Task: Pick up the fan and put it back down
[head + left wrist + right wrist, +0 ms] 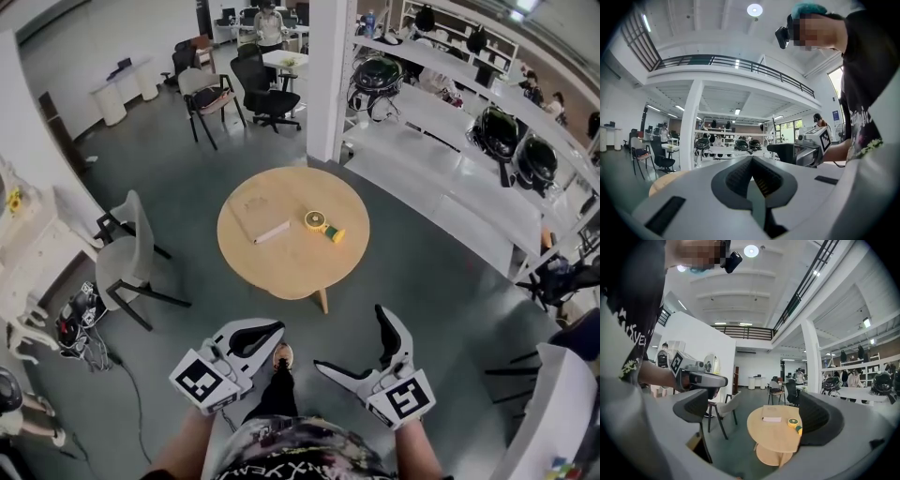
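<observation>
A small yellow hand fan (323, 225) lies right of centre on the round wooden table (309, 272), well ahead of both grippers. In the right gripper view the fan (793, 423) shows near the right pad. My left gripper (272, 330) hangs low in front of my body with its jaws shut and empty; its pads meet in the left gripper view (752, 178). My right gripper (361, 352) is beside it, open and empty, with the table (771, 437) seen between its fingers. Neither gripper is near the fan.
A tan notebook (259, 217) lies on the table left of the fan. A grey chair (127, 258) stands left of the table. A white pillar (328, 75), office chairs (262, 89) and long white shelves with helmets (469, 159) lie beyond and to the right.
</observation>
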`<state>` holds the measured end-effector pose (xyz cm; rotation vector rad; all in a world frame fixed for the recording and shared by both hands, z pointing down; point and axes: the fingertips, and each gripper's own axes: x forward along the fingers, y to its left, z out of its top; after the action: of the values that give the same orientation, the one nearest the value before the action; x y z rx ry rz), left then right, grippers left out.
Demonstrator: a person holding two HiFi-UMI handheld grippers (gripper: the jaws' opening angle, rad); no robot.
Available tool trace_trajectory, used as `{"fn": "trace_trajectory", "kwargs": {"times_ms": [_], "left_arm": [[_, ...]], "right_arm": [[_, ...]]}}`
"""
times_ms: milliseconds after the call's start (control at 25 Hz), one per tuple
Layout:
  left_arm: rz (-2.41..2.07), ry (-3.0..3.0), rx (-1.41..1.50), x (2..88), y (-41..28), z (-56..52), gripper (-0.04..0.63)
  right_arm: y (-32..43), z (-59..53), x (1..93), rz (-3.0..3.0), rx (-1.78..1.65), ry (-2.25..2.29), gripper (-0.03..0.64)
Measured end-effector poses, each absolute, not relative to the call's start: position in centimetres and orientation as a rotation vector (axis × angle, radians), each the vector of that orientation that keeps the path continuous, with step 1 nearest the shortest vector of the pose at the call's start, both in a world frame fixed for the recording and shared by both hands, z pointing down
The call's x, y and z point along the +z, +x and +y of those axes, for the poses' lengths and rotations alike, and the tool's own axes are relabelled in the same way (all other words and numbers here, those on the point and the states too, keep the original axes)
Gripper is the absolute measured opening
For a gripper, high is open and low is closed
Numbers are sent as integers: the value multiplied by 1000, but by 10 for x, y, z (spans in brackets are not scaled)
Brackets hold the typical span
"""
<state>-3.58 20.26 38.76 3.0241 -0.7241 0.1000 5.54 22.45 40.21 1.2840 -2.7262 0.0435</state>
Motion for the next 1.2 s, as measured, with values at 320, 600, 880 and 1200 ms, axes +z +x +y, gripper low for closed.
{"fn": "trace_trajectory", "kwargs": {"times_ms": [320, 600, 880, 1200], "left_arm": [[-665, 3015, 88, 392, -32, 113, 12], [-617, 3005, 86, 391, -33, 41, 12], [-581, 3005, 69, 385, -44, -15, 12], [-527, 2997, 59, 392, -54, -67, 12]], "right_arm": [[54, 139, 404, -2696, 66, 1309, 586], [52, 69, 402, -2664, 91, 1336, 586], [40, 14, 394, -2644, 95, 1356, 586], [28, -36, 396, -2604, 102, 1391, 586]]}}
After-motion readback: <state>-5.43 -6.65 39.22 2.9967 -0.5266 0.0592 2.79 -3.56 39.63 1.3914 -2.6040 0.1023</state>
